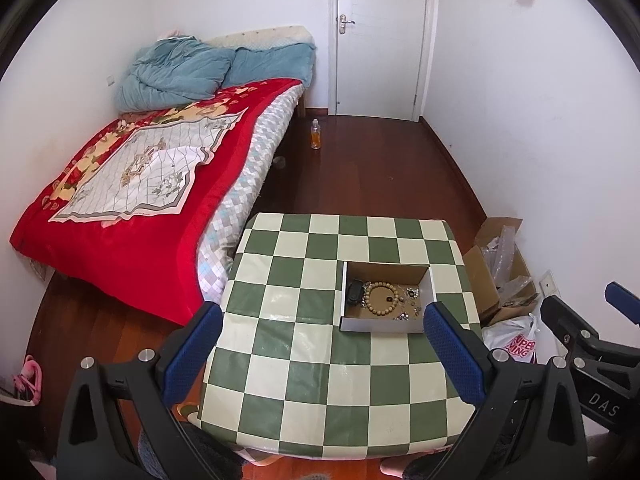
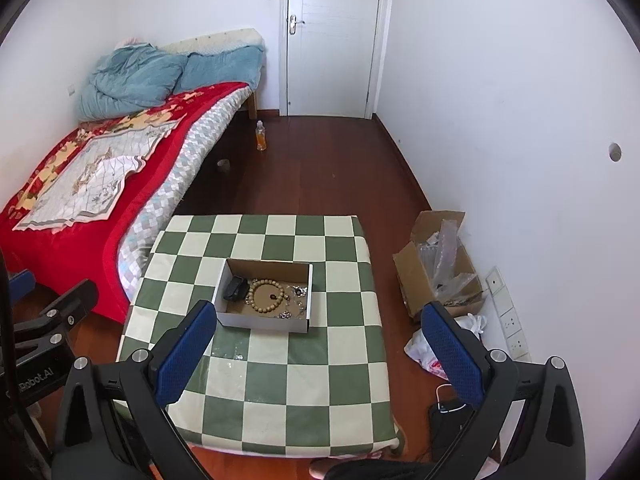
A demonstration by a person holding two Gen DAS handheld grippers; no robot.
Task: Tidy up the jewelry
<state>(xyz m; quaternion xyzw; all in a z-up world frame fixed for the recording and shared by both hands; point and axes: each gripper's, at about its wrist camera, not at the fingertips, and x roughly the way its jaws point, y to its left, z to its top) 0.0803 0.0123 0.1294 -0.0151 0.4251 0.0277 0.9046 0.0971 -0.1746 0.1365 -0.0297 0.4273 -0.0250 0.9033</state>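
A shallow white cardboard box (image 1: pixel 352 326) (image 2: pixel 260 323) sits on the green-and-cream checkered table (image 1: pixel 296 360) (image 2: pixel 280 380). Inside lie a wooden bead bracelet (image 1: pixel 383 300) (image 2: pixel 267 295), a small black case (image 1: pixel 354 292) (image 2: pixel 235 288) and several small silver pieces (image 1: pixel 410 304) (image 2: pixel 296 300). My left gripper (image 1: pixel 324 316) is open and empty, held above the table near the box's front. My right gripper (image 2: pixel 320 316) is open and empty, above the table to the box's right; it also shows in the left wrist view (image 1: pixel 580 320).
A bed with a red blanket (image 1: pixel 132 184) (image 2: pixel 72 184) stands left of the table. An open brown carton with plastic wrap (image 1: pixel 504 272) (image 2: pixel 440 268) and a white plastic bag (image 1: pixel 516 340) (image 2: pixel 432 348) lie on the floor at right. A bottle (image 1: pixel 316 134) (image 2: pixel 261 135) stands by the door.
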